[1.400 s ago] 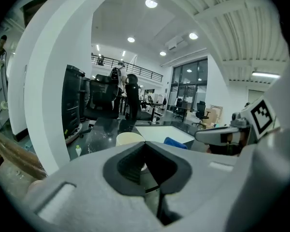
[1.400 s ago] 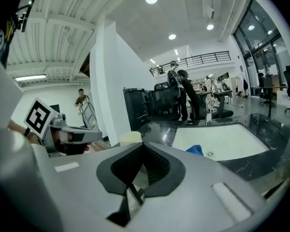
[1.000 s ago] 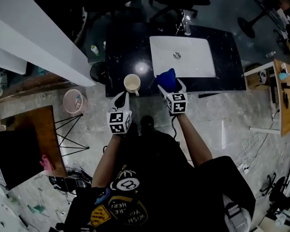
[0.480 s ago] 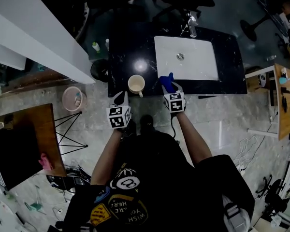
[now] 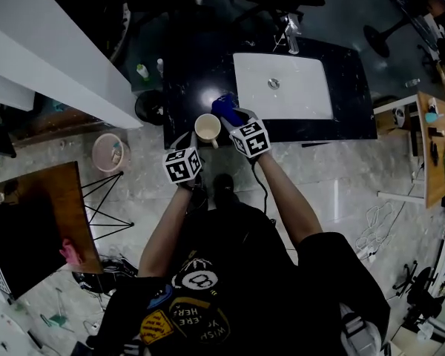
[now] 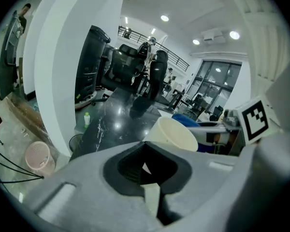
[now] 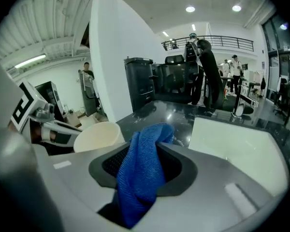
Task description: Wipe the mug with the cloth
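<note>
A cream mug (image 5: pixel 207 128) stands on the black counter (image 5: pixel 185 80) near its front edge. My left gripper (image 5: pixel 185 145) reaches it from the near side and is shut on its handle; in the left gripper view a cream piece (image 6: pixel 152 197) sits between the jaws, with the mug's body (image 6: pixel 176 133) just beyond. My right gripper (image 5: pixel 232 117) holds a blue cloth (image 5: pixel 223 106) right beside the mug's right side. Its jaws are closing, with the cloth (image 7: pixel 142 170) bunched between them. The mug (image 7: pixel 97 135) shows to the left in the right gripper view.
A white sink (image 5: pixel 282 87) with a faucet (image 5: pixel 291 32) is set in the counter to the right. A black bin (image 5: pixel 148 108), a pink basket (image 5: pixel 107 153) and a green bottle (image 5: pixel 142 71) sit left of the counter. A white wall (image 5: pixel 52 58) runs at the left.
My right gripper has closed on the blue cloth and carried it left from the sink's front edge to the mug's side. The left gripper has stayed at the mug's handle.
</note>
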The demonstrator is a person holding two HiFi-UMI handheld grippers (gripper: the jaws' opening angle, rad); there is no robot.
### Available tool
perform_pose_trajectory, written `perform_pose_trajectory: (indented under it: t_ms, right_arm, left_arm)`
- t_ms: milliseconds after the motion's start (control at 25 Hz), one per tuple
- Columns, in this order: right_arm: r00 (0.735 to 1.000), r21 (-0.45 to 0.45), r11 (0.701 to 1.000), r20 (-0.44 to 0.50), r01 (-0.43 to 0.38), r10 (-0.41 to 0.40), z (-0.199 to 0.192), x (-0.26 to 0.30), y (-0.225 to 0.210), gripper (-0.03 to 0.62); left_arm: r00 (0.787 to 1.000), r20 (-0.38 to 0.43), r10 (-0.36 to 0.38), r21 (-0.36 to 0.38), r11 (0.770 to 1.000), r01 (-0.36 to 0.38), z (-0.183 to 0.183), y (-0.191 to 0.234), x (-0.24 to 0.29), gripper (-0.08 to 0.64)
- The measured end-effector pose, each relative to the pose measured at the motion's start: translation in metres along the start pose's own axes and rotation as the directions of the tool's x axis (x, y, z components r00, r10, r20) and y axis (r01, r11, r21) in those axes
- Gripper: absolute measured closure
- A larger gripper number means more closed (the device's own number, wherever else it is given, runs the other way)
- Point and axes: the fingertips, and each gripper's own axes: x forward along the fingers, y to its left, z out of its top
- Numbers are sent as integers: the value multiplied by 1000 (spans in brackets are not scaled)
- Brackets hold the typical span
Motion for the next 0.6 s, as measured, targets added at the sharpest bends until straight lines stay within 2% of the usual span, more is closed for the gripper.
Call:
perform_pose_trajectory:
  t_ms: [160,240,360,520,600]
  right_arm:
    - [1000,-20,1000,-12,-8,8,-29,-24,24,449]
    - [998,-52,997,-7,-57,57,-43,-37,49,449]
    - [993,-99,988,-7,-118,118,-54,-48,74,451]
    - [998,-5,1000,68,-4,5,-26,-51,25,451]
    - [996,10,999,76,42,-42,-9,-43,3,451]
  left_arm:
    - [1000,-9,6,-35,999,-6,-9,-5,-2,555]
    - [1000,-12,5,-57,998,-5,-11,-6,-3,555]
    - [1000,-11,0,-43,999,-1,-11,-8,-4,555]
    - [1000,-4,-19,-10,1000,19,-8,-10,-6,555]
    - [1000,-2,-22,-5,1000,22,-7,-11,-6,555]
